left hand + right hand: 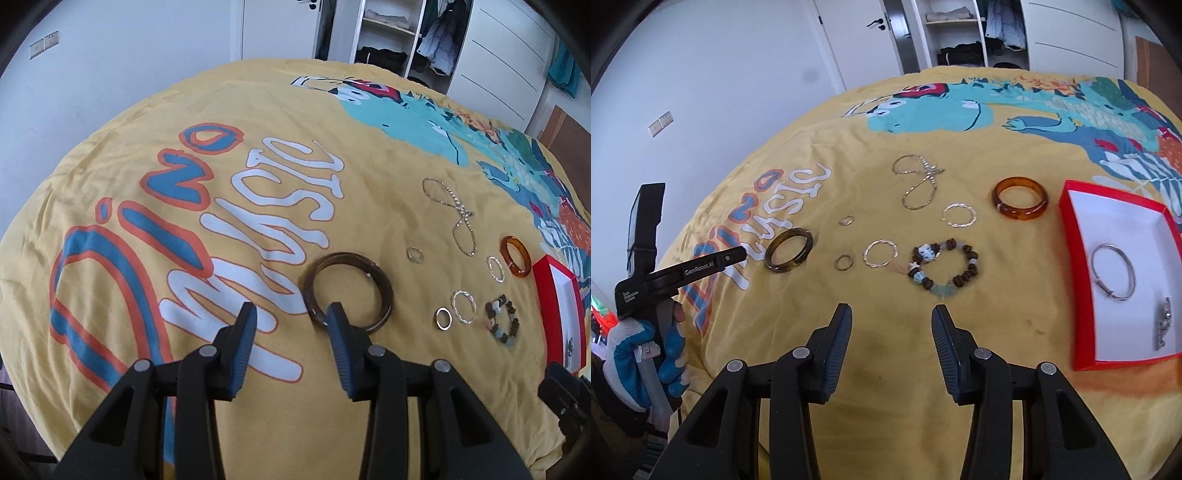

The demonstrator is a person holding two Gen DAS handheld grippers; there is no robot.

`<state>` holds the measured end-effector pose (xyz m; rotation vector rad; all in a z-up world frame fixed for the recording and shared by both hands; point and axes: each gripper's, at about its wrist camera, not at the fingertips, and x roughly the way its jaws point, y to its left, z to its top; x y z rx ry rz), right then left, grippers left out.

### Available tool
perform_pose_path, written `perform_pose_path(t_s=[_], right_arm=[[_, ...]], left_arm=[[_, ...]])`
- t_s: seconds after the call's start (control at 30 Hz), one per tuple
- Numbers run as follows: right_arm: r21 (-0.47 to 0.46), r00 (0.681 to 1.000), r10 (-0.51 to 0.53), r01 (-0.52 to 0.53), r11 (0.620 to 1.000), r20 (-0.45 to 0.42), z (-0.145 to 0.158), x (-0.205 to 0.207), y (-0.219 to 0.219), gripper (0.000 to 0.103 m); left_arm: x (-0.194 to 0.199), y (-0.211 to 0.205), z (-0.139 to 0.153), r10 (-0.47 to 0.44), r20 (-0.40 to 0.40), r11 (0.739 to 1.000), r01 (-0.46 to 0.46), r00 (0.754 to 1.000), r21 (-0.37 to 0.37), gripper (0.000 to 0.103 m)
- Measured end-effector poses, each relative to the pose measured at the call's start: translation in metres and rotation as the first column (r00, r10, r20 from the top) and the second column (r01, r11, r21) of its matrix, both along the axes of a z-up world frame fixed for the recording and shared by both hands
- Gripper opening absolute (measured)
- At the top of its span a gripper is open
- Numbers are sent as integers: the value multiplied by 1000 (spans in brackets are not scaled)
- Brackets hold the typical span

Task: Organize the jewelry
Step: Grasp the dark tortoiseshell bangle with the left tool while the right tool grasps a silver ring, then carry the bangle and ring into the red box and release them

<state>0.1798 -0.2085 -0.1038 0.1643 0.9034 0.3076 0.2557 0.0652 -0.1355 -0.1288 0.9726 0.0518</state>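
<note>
A yellow bedspread [820, 140] printed with a blue dinosaur and big lettering serves as the work surface, its flat cloth keeping every piece of jewelry in plain sight. At its right edge sits a shallow red cardboard box with a white lining [1071, 229], mouth up, evidently the place where the jewelry is meant to go: a silver hoop bangle [1113, 271] and a small silver chain piece [1162, 326] already lie inside.

The left gripper [291, 314] hangs with its jaws apart and nothing between them, just over the near rim of a dark brown tortoiseshell bangle [347, 291]; one finger stands inside the ring in that view, so this looks like the next pick. The right gripper [892, 314] is likewise spread and empty, near a bracelet of brown wooden and pale blue beads [943, 267], not touching it.

Further out lie an amber translucent bangle [1021, 203], close to the box, and a thin silver chain necklace [918, 182] looped on itself. Two twisted silver hoops [881, 253] and two small plain rings [844, 262] lie scattered between them, all apart from one another, which should make single picks easy.
</note>
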Motion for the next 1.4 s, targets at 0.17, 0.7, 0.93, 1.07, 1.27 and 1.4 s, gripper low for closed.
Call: perform_pose_path(t_s=[0.17,0.7,0.93,1.07,1.27,1.4], right_arm=[[31,997,72,-71,997,-41,-24,29,28,34],[38,990,122,-119,992,-73,-69,100,77,30],[24,988,137,-136,990,-69,-69,105,87,21],[33,987,145,-143,989,-66,-64,95,82,20],[49,987,155,-152,987,-51,-48,70,72,20],[48,989,143,-141,989,-30,-32,51,60,20]], left_arm=[[23,-4,-20,-18,-41,1000,18,999,-15,38],[42,2,-53,-21,-91,1000,19,996,-20,37],[40,4,-54,-18,-66,1000,17,998,-27,27],[34,8,-47,-6,-53,999,4,999,-45,10],[21,6,-37,13,-54,999,-14,998,-32,9],[9,3,-26,18,-48,1000,-19,999,-15,8]])
